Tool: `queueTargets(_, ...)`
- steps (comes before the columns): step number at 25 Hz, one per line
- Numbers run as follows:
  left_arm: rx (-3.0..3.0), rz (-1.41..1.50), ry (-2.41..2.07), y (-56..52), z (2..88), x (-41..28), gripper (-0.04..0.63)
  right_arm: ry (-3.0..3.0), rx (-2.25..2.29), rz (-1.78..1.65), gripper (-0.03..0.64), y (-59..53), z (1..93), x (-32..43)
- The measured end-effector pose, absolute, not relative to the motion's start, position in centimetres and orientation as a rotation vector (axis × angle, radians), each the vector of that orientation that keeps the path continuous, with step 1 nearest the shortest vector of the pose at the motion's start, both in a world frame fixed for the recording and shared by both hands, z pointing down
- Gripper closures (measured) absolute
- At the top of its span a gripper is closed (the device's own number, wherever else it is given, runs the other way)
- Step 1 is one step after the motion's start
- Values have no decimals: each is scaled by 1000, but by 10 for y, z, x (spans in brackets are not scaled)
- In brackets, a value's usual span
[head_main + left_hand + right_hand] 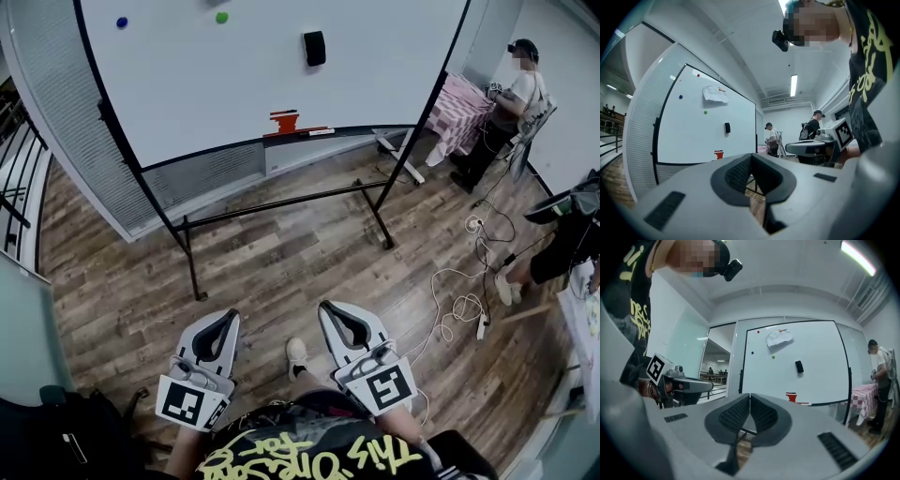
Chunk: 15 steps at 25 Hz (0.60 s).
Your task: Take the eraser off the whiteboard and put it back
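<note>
- The eraser [314, 48] sticks to the whiteboard [206, 94], right of its middle, well apart from us.
- Our left gripper [228, 319] and right gripper [330, 309] point toward it, both with jaws pressed together on nothing.
- We should step close, spread the right jaws, then pinch its sides squarely.

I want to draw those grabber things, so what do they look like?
The left gripper and right gripper are pale grey, with black ribbed fingers. Each carries a white cube with a black square marker. The person wears a black shirt with yellow lettering.
</note>
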<state>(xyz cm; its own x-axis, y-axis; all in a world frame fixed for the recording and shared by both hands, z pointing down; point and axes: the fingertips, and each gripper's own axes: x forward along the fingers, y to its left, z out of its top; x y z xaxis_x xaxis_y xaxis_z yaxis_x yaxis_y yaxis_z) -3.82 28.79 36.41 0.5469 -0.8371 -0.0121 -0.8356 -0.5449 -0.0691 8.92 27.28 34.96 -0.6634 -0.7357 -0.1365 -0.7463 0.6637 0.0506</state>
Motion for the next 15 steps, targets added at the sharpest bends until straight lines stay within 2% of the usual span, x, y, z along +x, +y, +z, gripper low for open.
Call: queueTargets(15,-2681,18,1587,196,345,-45,588,2800,-1177,140,606,172,337,84)
